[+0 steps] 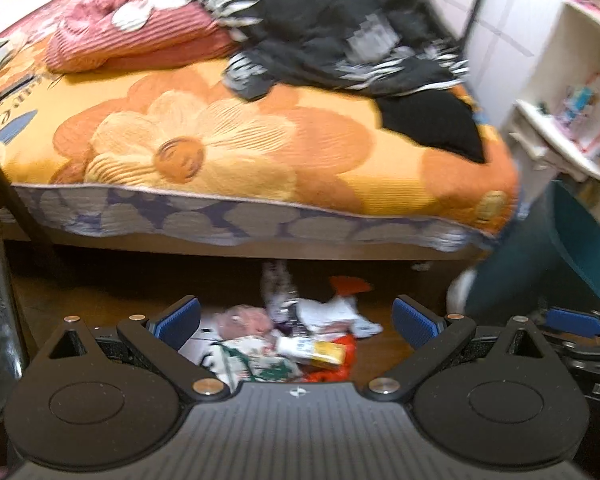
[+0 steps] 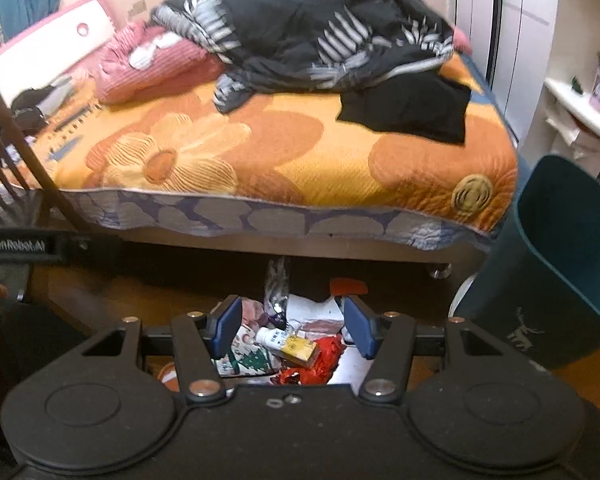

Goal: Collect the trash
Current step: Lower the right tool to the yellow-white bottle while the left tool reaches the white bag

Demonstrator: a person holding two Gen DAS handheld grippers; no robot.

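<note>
The left gripper point(image 1: 296, 322) hangs with its blue-padded jaws spread wide and empty above a heap of trash point(image 1: 288, 340) on the wooden floor point(image 1: 80, 300); the right gripper point(image 2: 292, 326) likewise stands open, less widely, holding nothing, over the same pile. In the heap a small white bottle with a yellow label point(image 2: 286, 344) lies on its side, with red crumpled wrappers point(image 2: 320, 364) to its right, a printed paper with green tree shapes point(image 2: 252, 360) to its left and white crumpled paper point(image 2: 312, 308) beyond it. The pile sits just in front of the near edge of a bed point(image 2: 260, 216) covered by an orange flowered bedspread point(image 2: 228, 152). On the far side of the bed lie a dark patterned blanket point(image 2: 320, 32) and a pink ribbed pillow point(image 2: 156, 68). To the right of the heap, beside the bed's corner, stands a teal bin point(image 2: 556, 264), upright and open, near white shelves point(image 2: 580, 108)
</note>
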